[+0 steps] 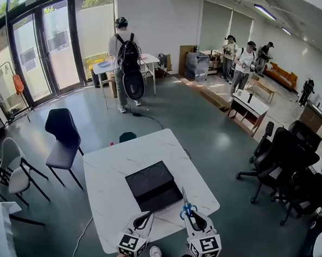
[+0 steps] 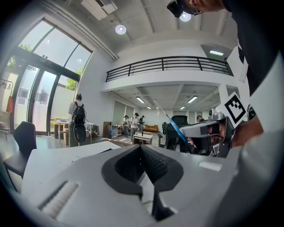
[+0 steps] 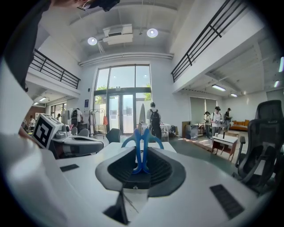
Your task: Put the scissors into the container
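Right tongs (image 1: 192, 215) grip the scissors (image 1: 185, 204), blades pointing up and forward.

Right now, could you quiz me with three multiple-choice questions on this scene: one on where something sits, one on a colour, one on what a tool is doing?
1. Where is the black container?
A) on the floor
B) on the white table
C) on a chair

2. What colour are the handles of the scissors?
A) blue
B) red
C) yellow

3. What is the right tool doing?
A) standing open and empty
B) lying in the container
C) shut on the scissors

Answers:
1 B, the head view shows it lying flat mid-table.
2 A, the handle loops show blue.
3 C, its pads clamp the handles in the right gripper view.
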`<state>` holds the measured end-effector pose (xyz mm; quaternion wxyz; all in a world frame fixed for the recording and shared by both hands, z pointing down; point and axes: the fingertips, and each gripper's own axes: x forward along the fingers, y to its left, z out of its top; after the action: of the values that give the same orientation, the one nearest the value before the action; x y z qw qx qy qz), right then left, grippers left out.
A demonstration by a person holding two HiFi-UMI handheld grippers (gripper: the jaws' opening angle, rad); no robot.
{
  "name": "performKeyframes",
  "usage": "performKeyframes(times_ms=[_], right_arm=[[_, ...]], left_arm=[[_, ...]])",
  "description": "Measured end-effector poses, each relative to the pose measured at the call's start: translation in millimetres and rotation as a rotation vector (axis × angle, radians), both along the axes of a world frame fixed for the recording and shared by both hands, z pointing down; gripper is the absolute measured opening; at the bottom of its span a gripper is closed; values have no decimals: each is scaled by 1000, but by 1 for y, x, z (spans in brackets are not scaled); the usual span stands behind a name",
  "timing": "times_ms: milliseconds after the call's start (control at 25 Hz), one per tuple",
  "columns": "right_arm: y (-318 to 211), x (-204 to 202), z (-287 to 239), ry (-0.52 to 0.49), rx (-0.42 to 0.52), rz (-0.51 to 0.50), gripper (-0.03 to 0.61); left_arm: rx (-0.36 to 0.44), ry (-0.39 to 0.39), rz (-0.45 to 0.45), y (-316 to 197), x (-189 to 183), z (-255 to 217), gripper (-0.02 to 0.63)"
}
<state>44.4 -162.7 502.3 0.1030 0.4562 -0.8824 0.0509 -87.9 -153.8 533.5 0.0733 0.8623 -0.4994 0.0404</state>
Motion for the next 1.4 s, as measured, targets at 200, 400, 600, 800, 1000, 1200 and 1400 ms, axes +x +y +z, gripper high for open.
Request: performKeyframes(times_ms=[200,400,600,800,1000,1200,1400], right_arm=[[-5,-7,1,23,-3,-14,86],[-18,-9,6,3,-28,-28,86],[-44,-14,1,-55,-42,-67,86],[-70,-17,5,-26,-45,-144,86],[-92,-16,15,11,-56,-221,86],[-113,-29,21,69,-47,-381,86],[-131,-45,22,99,-27,-511,86]], left_arm=[[4,5,-16,-7,-7,1,9],[-4,-6,-24,-16,-9,7,9],[-22,-6,-74,-29,-13,10,9],[-28,-37,-121,-47,-13,15,9],[-40,-41,-178,-68,-7,15,9],[-58,-57,-269,-78,-9,13,9],[-72,-67,-374,-83,-20,12,9]])
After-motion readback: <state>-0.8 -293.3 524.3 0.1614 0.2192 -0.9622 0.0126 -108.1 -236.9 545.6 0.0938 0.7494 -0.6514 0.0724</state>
